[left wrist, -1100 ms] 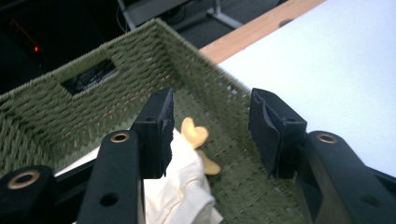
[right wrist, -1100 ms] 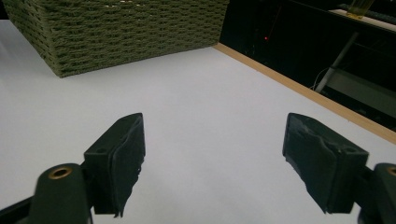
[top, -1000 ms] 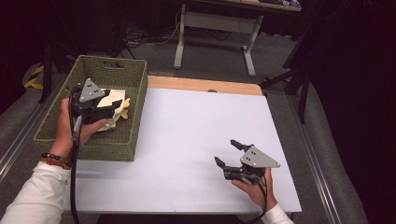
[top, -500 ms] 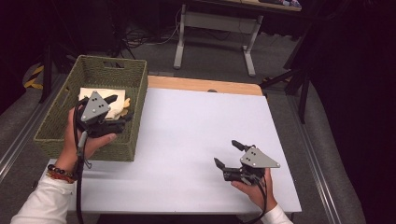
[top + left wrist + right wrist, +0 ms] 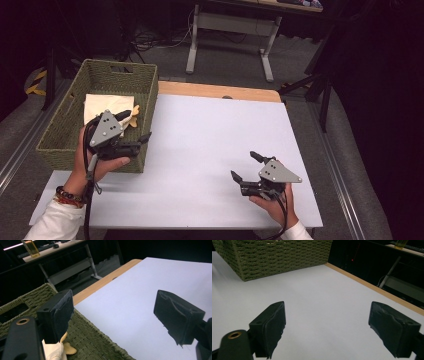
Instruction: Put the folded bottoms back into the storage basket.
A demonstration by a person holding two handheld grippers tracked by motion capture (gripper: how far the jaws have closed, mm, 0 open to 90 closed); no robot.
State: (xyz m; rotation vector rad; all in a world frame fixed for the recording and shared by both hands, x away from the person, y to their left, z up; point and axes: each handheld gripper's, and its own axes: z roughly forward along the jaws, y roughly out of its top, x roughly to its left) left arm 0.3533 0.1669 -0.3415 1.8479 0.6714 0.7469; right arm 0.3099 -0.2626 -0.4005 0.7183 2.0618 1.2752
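Observation:
A green woven basket (image 5: 60, 135) stands on the table's left side. In it lie a cream folded cloth (image 5: 102, 104) and a tan wooden piece (image 5: 133, 116). My left gripper (image 5: 136, 125) hovers over the basket's right wall near its front corner. Its jaws have just been opening and stand wide with nothing between them. In the left gripper view the gripper (image 5: 117, 312) looks across the basket rim (image 5: 95, 340) to the white table, with the cloth (image 5: 52, 351) below its left jaw. My right gripper (image 5: 243, 165) rests low at the table's front right, open and empty after widening slightly.
The white tabletop (image 5: 210, 135) has a wooden strip (image 5: 220, 91) along its far edge. Behind the table stands a grey desk frame (image 5: 230, 35) on a dark floor. In the right gripper view the gripper (image 5: 332, 327) faces the basket wall (image 5: 274, 257) across bare table.
My left gripper has drifted from over the basket's contents toward its right front wall, and its jaws have spread wider. The cloth stays in the basket. The right hand has kept still.

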